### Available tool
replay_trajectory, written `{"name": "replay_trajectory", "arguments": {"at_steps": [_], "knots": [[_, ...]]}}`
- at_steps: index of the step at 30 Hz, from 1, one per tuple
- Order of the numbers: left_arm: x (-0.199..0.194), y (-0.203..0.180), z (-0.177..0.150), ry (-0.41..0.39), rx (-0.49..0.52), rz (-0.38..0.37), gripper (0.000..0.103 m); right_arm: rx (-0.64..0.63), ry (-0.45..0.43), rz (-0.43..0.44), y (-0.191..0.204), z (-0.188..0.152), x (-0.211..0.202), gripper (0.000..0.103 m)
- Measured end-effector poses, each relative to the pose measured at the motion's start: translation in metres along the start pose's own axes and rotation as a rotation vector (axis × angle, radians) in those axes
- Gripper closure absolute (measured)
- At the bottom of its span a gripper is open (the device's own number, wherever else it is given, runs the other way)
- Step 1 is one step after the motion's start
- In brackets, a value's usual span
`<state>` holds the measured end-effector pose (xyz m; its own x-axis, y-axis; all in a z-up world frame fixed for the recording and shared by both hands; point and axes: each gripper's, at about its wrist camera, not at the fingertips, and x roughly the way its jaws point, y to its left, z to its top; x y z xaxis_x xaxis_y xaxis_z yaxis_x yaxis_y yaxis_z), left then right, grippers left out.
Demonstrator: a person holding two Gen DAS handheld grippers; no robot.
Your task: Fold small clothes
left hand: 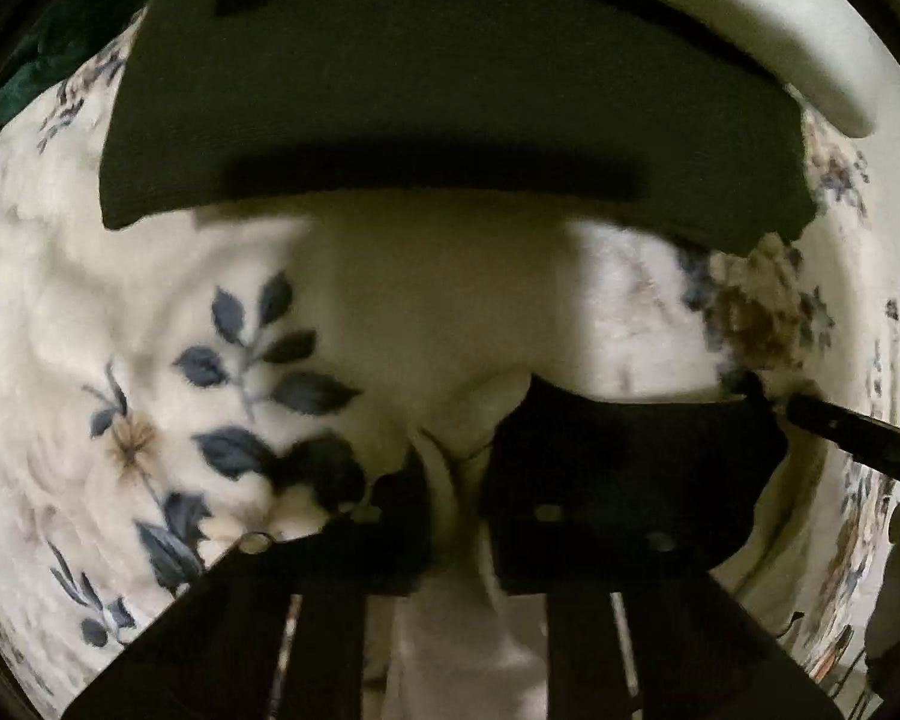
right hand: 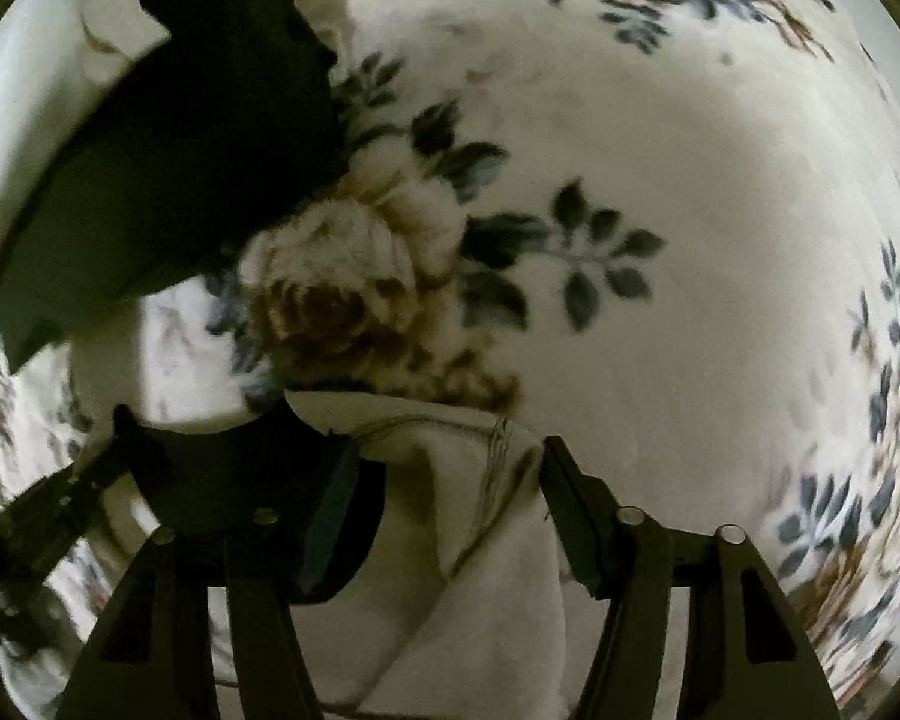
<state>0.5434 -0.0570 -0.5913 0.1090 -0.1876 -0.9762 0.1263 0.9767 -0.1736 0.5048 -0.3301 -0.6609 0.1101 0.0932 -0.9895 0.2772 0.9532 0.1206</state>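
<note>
A white garment (left hand: 450,468) is held up over a floral bedspread (left hand: 120,312). My left gripper (left hand: 450,516) is shut on a bunched edge of it, cloth pinched between the two black fingers. My right gripper (right hand: 450,498) is shut on another hemmed edge of the white garment (right hand: 462,480), cloth filling the gap between its fingers. The right gripper's finger also shows at the right edge of the left wrist view (left hand: 846,426); the left gripper shows at the lower left of the right wrist view (right hand: 90,480). The two grippers are close together.
A dark green folded cloth (left hand: 438,114) lies on the bedspread ahead, also at the upper left of the right wrist view (right hand: 168,138). A white pillow or rolled cloth (left hand: 798,30) lies behind it. The floral bedspread (right hand: 660,240) stretches to the right.
</note>
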Motion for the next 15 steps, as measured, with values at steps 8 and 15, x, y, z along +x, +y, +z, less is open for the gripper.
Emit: {"name": "replay_trajectory", "arguments": {"at_steps": [8,15], "knots": [[-0.055,-0.002,-0.035,-0.123,-0.008,-0.067,0.098,0.058,-0.085,0.059,-0.026,-0.021,-0.028,0.094],[-0.127,0.001,-0.111,-0.209,-0.057,-0.146,0.098,0.077,-0.177,0.145,-0.049,-0.084,-0.092,0.095]]}}
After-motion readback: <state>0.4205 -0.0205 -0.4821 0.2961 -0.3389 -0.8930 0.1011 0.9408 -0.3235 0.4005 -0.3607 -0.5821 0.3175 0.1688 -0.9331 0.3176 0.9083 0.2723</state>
